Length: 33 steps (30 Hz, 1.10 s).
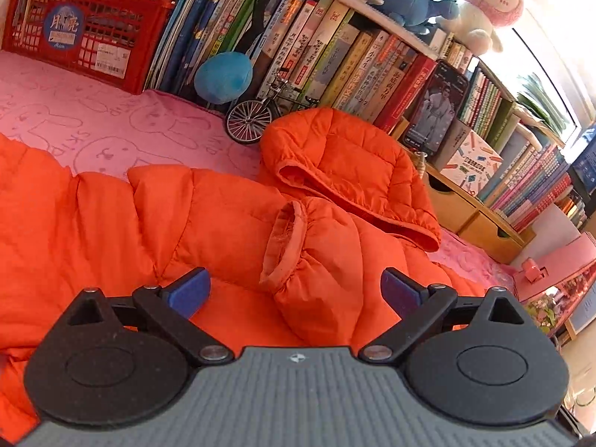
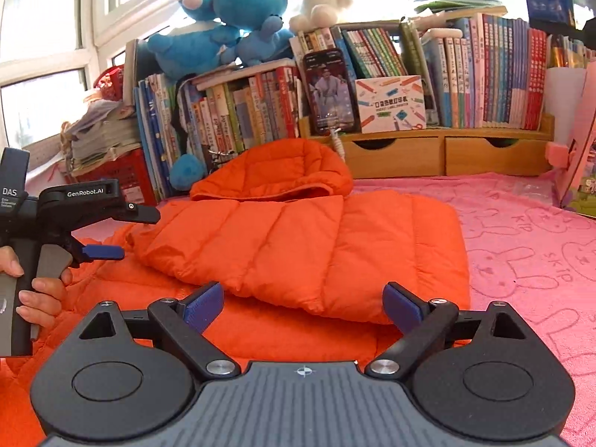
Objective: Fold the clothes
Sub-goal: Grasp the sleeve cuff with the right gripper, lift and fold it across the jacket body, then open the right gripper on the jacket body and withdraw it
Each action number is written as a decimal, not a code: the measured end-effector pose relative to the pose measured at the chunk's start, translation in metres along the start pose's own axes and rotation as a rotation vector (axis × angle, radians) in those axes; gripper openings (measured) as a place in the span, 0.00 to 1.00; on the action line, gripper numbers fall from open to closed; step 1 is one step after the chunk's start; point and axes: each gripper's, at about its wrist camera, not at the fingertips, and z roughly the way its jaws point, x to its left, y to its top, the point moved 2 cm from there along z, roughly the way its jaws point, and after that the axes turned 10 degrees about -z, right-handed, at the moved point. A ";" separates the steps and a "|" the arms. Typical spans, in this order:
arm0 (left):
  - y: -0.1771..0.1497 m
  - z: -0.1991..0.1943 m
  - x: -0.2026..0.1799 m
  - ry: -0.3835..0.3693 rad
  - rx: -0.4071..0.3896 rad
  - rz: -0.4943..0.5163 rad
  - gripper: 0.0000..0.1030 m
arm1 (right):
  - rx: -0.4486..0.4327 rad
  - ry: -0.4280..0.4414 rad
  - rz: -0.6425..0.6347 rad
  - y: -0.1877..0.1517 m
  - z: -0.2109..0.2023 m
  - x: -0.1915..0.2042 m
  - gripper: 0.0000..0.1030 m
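Observation:
An orange hooded puffer jacket (image 1: 208, 216) lies on the pink rabbit-print cloth (image 1: 93, 126). In the left wrist view its hood (image 1: 335, 156) is at the far side and a sleeve with an open cuff (image 1: 287, 246) lies across the body. My left gripper (image 1: 294, 290) hovers open just above that sleeve, its pads on either side and not touching. In the right wrist view one side of the jacket (image 2: 298, 242) lies folded over the middle. My right gripper (image 2: 302, 307) is open at the near folded edge, holding nothing. A hand (image 2: 41, 298) holds the left gripper, whose fingers (image 2: 104, 252) stand apart at the left.
Rows of books (image 2: 484, 74), wooden drawers (image 2: 447, 156), a phone (image 2: 329, 89) and plush toys (image 2: 223, 29) line the back. A red crate (image 1: 82, 33), a blue plush ball (image 1: 223, 76) and a small model bicycle (image 1: 257, 115) stand near the hood. Bare pink cloth (image 2: 529, 260) spreads to the right.

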 end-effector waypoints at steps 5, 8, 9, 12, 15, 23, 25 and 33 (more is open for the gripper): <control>-0.007 0.002 -0.004 0.047 -0.026 -0.018 0.37 | 0.005 -0.048 0.101 -0.009 0.003 -0.023 0.91; -0.017 -0.010 -0.009 0.056 -0.062 0.047 0.20 | 0.014 -0.054 0.174 -0.015 0.005 -0.037 0.91; -0.020 -0.016 -0.012 0.062 -0.082 0.074 0.18 | 0.016 -0.060 0.190 -0.016 0.006 -0.040 0.91; -0.028 -0.033 -0.016 0.065 -0.129 0.131 0.16 | 0.034 -0.097 0.208 -0.019 0.008 -0.046 0.91; -0.036 -0.046 -0.018 0.089 -0.167 0.192 0.16 | 0.063 -0.136 0.215 -0.022 0.013 -0.050 0.91; -0.052 -0.036 -0.004 0.187 -0.172 0.304 0.26 | 0.141 -0.212 0.209 -0.026 0.025 -0.055 0.92; -0.057 -0.033 -0.002 0.190 -0.175 0.319 0.30 | 0.158 -0.232 0.228 -0.027 0.027 -0.060 0.92; -0.066 -0.025 -0.005 0.188 -0.152 0.373 0.67 | 0.095 -0.478 0.223 -0.009 0.010 -0.080 0.94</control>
